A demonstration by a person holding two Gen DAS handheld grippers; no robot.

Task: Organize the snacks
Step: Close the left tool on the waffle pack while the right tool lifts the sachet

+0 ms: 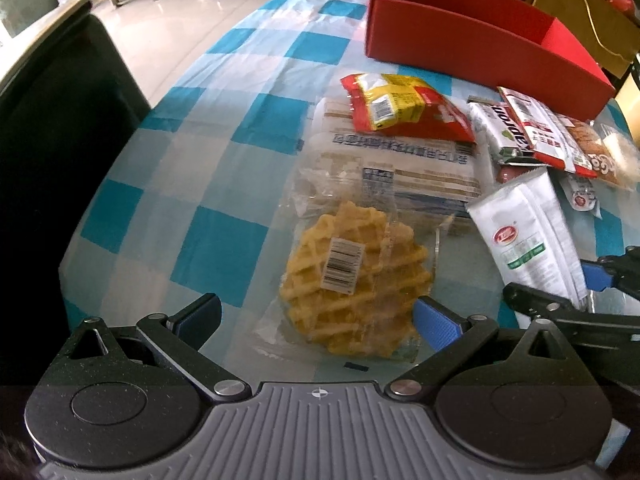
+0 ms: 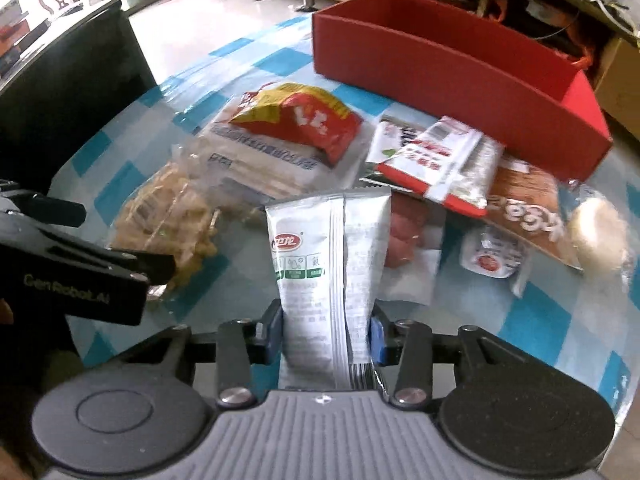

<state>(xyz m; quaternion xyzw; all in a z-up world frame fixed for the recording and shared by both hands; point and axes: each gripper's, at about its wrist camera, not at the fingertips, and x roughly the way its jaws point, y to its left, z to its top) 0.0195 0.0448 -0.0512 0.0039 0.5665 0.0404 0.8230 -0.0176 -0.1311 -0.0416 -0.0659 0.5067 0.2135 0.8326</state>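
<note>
The right tongs (image 2: pixel 326 334) clamp a white foil snack sachet with a red logo (image 2: pixel 328 256) above the blue-and-white checked desk (image 1: pixel 208 208), while the left tongs (image 1: pixel 316 316) hang open around a clear-wrapped golden waffle (image 1: pixel 352 280). The long red cardboard box (image 2: pixel 452 80) beyond looks empty as far as its visible inside shows. The other packets lie loose in front of it, so the sorting appears barely begun.

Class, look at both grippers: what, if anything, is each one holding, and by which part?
The right gripper is shut on the white packet, pinching its near end. The left gripper is open around the waffle, holding nothing.
</note>
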